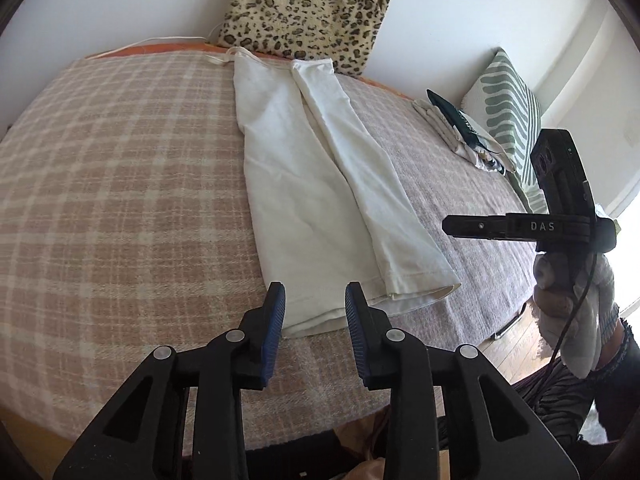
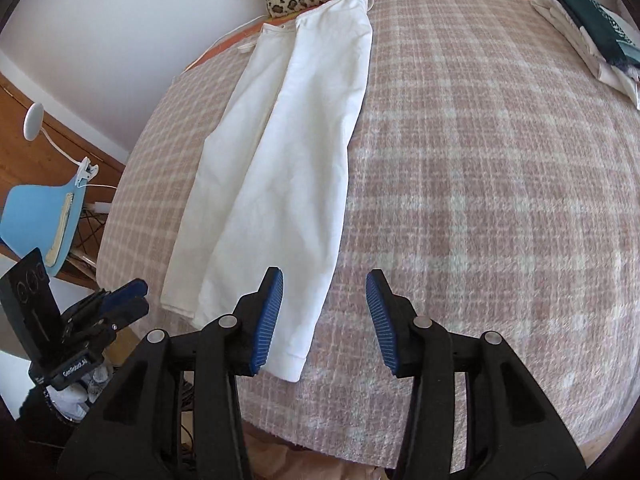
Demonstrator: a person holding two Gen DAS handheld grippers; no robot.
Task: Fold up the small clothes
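A white garment (image 1: 320,184) lies flat on the pink plaid blanket (image 1: 120,184), folded lengthwise into a long strip, its hem end near me. It also shows in the right wrist view (image 2: 280,160). My left gripper (image 1: 315,300) is open and empty, hovering just in front of the hem. My right gripper (image 2: 325,284) is open and empty, above the hem's right corner. The right gripper also shows from the side in the left wrist view (image 1: 452,226). The left gripper shows at the lower left of the right wrist view (image 2: 132,296).
A leopard-print cushion (image 1: 308,12) leans on the wall behind the garment. A stack of folded clothes (image 1: 464,132) and a striped green pillow (image 1: 508,120) lie at the blanket's right. A blue chair (image 2: 40,216) stands left of the bed.
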